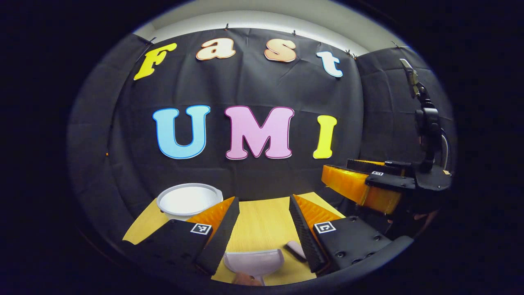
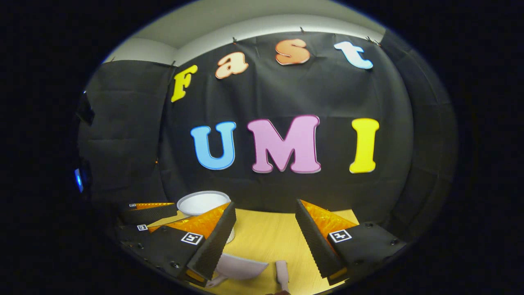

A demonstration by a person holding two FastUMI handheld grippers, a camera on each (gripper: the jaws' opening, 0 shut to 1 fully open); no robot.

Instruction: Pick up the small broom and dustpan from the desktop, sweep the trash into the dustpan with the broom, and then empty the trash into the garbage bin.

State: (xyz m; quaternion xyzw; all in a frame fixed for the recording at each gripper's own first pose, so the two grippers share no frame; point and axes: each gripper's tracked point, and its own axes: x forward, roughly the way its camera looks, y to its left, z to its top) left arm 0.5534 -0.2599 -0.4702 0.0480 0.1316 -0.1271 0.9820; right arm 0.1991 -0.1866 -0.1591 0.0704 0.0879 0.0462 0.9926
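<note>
A pale dustpan (image 1: 254, 262) lies on the wooden desktop (image 1: 262, 225), low between the fingers of my left gripper (image 1: 264, 200), which is open and hovers above it. A small pinkish broom (image 1: 295, 250) lies just right of the dustpan. My right gripper (image 2: 265, 205) is also open and empty, above the same dustpan (image 2: 241, 266) and broom (image 2: 281, 270). The white round bin (image 1: 188, 200) stands at the back left of the desk. In the left gripper view the right gripper (image 1: 339, 168) hangs in the air to the right.
The black cloth wall rises right behind the desktop (image 2: 266, 233). The white bin (image 2: 202, 203) stands close to the left gripper (image 2: 163, 215), which reaches in from the left in the right gripper view. A dark camera mount (image 1: 428, 131) rises above the right gripper.
</note>
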